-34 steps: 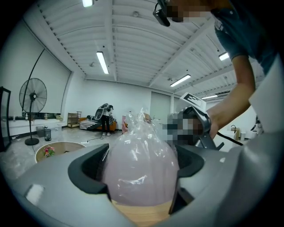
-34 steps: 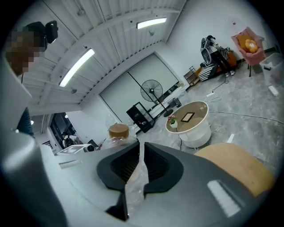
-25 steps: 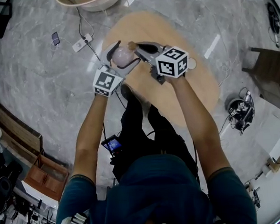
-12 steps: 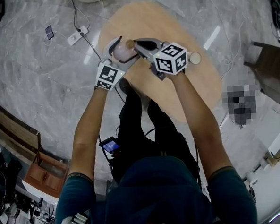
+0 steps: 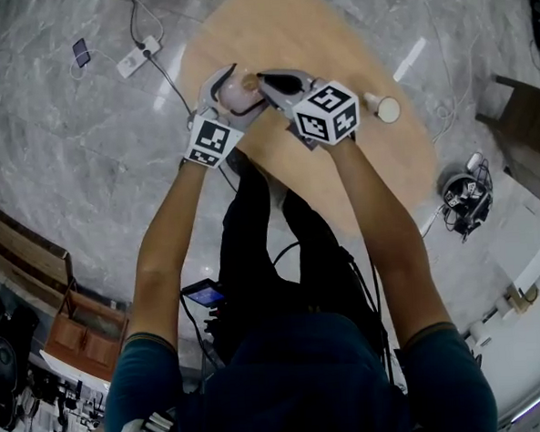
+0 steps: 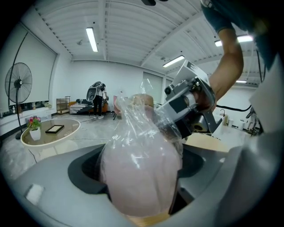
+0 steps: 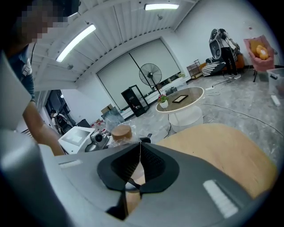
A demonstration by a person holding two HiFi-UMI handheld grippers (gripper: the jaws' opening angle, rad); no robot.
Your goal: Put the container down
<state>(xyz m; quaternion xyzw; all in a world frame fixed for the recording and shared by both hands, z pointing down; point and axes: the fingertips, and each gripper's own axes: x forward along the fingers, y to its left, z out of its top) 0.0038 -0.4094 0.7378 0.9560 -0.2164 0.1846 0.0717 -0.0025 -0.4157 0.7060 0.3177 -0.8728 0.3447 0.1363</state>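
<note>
A pale pink container (image 5: pixel 237 96) wrapped in clear plastic, with a cork top (image 6: pixel 143 99), is held over the left end of the oval wooden table (image 5: pixel 341 179). My left gripper (image 5: pixel 233 83) is shut on its body; in the left gripper view the container (image 6: pixel 140 164) fills the space between the jaws. My right gripper (image 5: pixel 263 77) comes in from the right, with its jaws shut and their tips pinching the plastic wrap by the top. In the right gripper view (image 7: pixel 140 144) the cork top (image 7: pixel 121 131) shows just behind the closed tips.
A small cork-topped cylinder (image 5: pixel 387 109) stands on the table to the right of the grippers. A power strip (image 5: pixel 134 59), a phone (image 5: pixel 80 52) and cables lie on the marble floor at left. A device (image 5: pixel 465 194) sits on the floor at right.
Both grippers keep their hold. The container and both grippers have shifted only slightly up the picture, and the head view has drifted over the table.
</note>
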